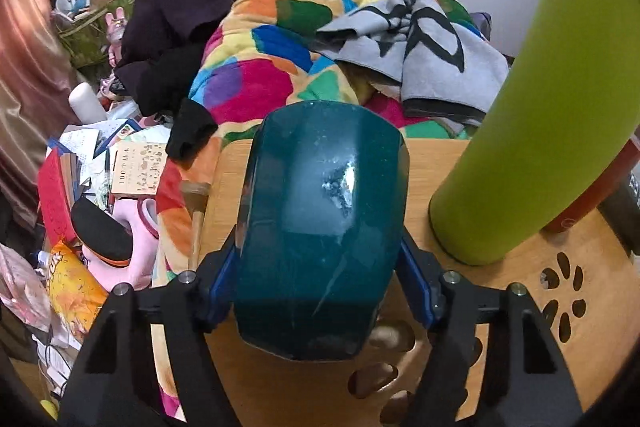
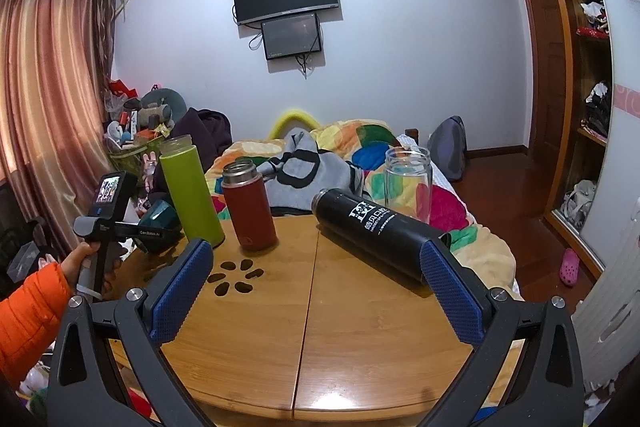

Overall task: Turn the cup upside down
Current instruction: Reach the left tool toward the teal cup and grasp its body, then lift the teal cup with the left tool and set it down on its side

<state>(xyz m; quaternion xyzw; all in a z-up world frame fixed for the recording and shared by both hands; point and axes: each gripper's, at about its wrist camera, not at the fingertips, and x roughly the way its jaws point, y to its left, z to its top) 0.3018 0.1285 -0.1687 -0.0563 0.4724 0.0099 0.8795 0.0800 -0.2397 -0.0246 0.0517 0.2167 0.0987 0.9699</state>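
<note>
My left gripper [image 1: 320,271] squeezes the teal cup [image 1: 320,227] between its pads, held above the table [image 1: 520,347] edge. The cup points straight away from me, lying along the fingers. My right gripper [image 2: 316,291] is wide open, holding nothing, well apart from the cup.

My teal cup [image 1: 320,231] lies tilted on its side above the table's left edge, glossy and faceted, pinched between my left gripper's [image 1: 320,267] pads.
</note>
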